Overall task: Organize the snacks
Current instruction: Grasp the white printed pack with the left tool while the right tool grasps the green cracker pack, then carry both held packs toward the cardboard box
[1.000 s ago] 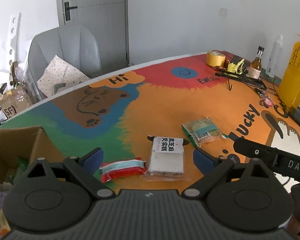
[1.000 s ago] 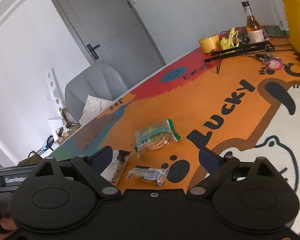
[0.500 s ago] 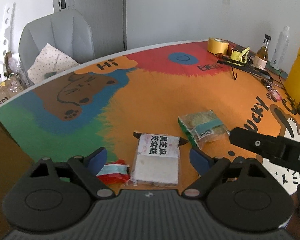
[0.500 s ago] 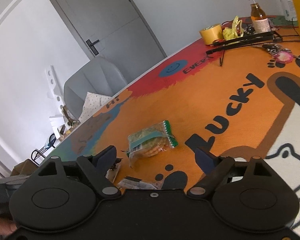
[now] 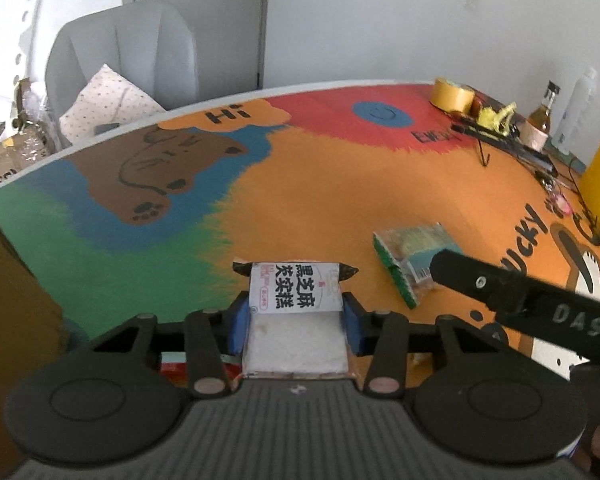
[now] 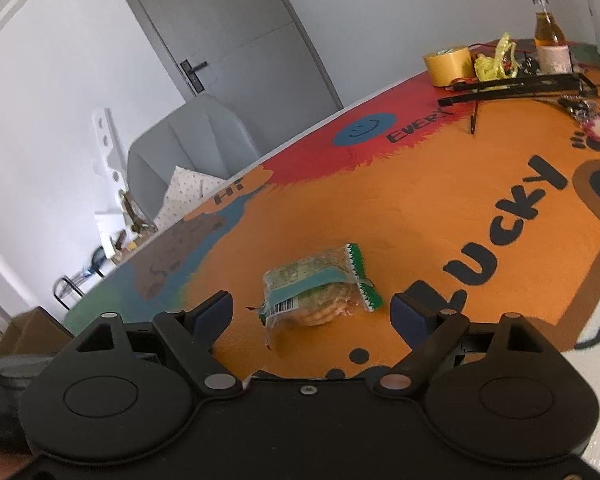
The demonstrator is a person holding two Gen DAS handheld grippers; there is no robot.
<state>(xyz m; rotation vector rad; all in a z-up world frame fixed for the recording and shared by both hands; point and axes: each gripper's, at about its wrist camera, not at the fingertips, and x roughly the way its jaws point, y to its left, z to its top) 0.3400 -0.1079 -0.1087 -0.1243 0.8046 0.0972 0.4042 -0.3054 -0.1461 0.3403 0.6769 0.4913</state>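
We count three snack packets on the colourful printed mat (image 5: 300, 200). The first, a white cake packet (image 5: 296, 320) with black characters on its label, lies near the mat's front edge between the blue pads (image 5: 239, 326) of the left gripper (image 5: 296, 328); the jaws are closing, and both pads sit against the packet's long sides. The second, a red packet (image 5: 176, 372), lies just left of the white packet and is mostly hidden under the left gripper's linkage. The third, a clear cracker packet (image 6: 320, 292) with green serrated ends, lies to the right of the white packet, well apart from it. We see the right gripper (image 6: 312, 312) with its fingers spread wide, one on each side of the cracker packet and neither touching it. One brown cardboard box (image 5: 12, 320) stands left of the white packet. Beyond it, at the mat's far right corner, we count one roll of yellow tape (image 5: 452, 96), one amber bottle (image 6: 548, 32) and one black stand (image 6: 512, 88).
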